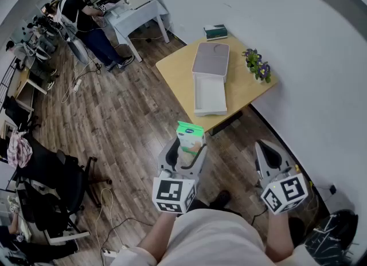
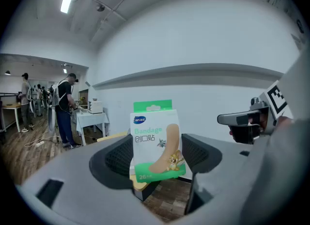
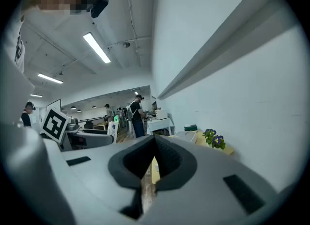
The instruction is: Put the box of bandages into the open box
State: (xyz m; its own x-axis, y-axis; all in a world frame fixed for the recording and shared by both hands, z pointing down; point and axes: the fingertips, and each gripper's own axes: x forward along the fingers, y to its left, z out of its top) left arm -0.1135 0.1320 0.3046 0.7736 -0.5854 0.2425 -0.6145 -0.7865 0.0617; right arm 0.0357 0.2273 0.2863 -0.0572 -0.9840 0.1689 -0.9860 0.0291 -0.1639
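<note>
The green-and-white box of bandages stands upright between the pads of my left gripper, which is shut on it and holds it in the air over the wooden floor, short of the table. In the left gripper view the box of bandages fills the gap between the jaws of my left gripper. The open box, a white tray with its grey lid folded back, lies on the yellow table ahead. My right gripper hangs at the right, shut and empty; the right gripper view shows my right gripper with its pads together.
A pot of purple flowers and a green packet sit on the same table. A white wall runs along the right. A person stands by a white table far back. Office chairs and cables lie at the left.
</note>
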